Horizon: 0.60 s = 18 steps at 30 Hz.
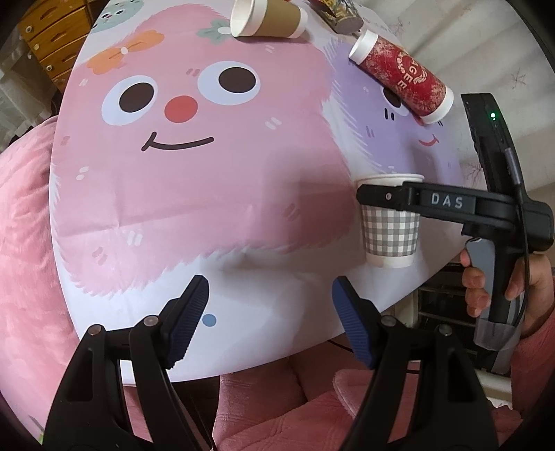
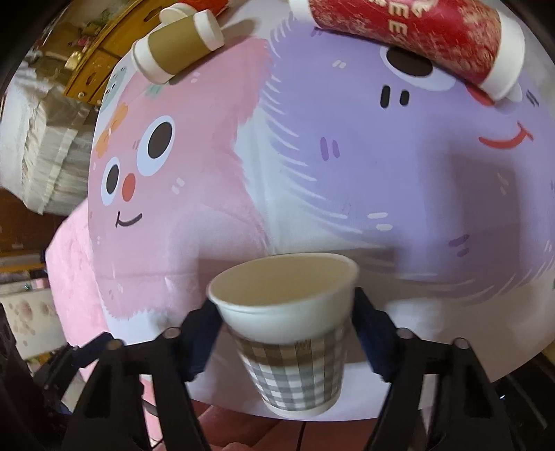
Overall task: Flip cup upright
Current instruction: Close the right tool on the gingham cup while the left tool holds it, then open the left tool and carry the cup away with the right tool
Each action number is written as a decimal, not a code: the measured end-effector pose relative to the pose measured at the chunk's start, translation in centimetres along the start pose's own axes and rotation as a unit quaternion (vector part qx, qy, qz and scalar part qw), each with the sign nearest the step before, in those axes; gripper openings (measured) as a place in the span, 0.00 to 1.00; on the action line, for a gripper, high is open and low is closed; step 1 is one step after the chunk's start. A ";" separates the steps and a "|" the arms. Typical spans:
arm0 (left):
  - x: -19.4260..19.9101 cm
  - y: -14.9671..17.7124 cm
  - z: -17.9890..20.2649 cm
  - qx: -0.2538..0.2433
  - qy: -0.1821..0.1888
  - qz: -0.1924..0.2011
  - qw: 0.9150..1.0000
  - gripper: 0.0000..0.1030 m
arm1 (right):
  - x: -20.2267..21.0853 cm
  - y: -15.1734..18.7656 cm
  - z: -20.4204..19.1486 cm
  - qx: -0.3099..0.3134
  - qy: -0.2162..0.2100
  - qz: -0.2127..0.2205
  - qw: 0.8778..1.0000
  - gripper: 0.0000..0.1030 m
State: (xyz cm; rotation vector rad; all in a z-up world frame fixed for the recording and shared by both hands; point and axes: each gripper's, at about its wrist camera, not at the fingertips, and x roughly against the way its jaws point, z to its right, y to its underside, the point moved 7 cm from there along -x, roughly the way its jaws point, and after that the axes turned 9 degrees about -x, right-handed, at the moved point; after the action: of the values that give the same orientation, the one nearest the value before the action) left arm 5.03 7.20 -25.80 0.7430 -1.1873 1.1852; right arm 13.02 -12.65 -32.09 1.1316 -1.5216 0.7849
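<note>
My right claw (image 2: 284,333) grips the gingham paper cup (image 2: 295,333) just below its white rim, one pad on each side of the wall. The cup's long axis stands close to vertical, mouth up, with at most a slight lean. In the left wrist view the same cup (image 1: 390,222) sits at the near right edge of the round table (image 1: 242,340), its white base looking down on, or just above, the cartoon tablecloth; I cannot tell if it fully touches.

My left claw (image 1: 270,312) hangs open and empty over the near edge of the table, well to the left of the cup, so the right hand is plainly the nearer one and the one doing the work.

I judge the flip itself nearly done: what is left is to settle the base flat and let go without tipping it, since the cup is so near the table's edge.

Farther back, a red paper cup (image 1: 402,74) and a brown paper cup (image 1: 267,19) both lie on their sides.
</note>
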 end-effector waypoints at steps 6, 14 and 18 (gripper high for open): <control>-0.3 -0.2 -0.2 -0.004 -0.003 -0.002 1.000 0.69 | 1.0 -0.1 1.2 -0.023 -0.009 0.023 0.999 0.62; -0.7 -0.6 -0.3 0.000 -0.011 0.002 1.000 0.69 | 5.0 0.1 1.4 -0.014 -0.024 0.119 0.993 0.60; -0.6 -0.9 -0.6 0.002 -0.012 0.008 1.000 0.69 | 6.8 0.8 0.8 0.024 -0.022 0.222 0.974 0.60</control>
State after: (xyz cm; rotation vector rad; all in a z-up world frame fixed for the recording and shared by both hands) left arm 6.06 7.31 -26.43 0.7544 -1.2132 1.1955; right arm 11.85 -14.90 -25.69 0.8537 -1.8315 1.1060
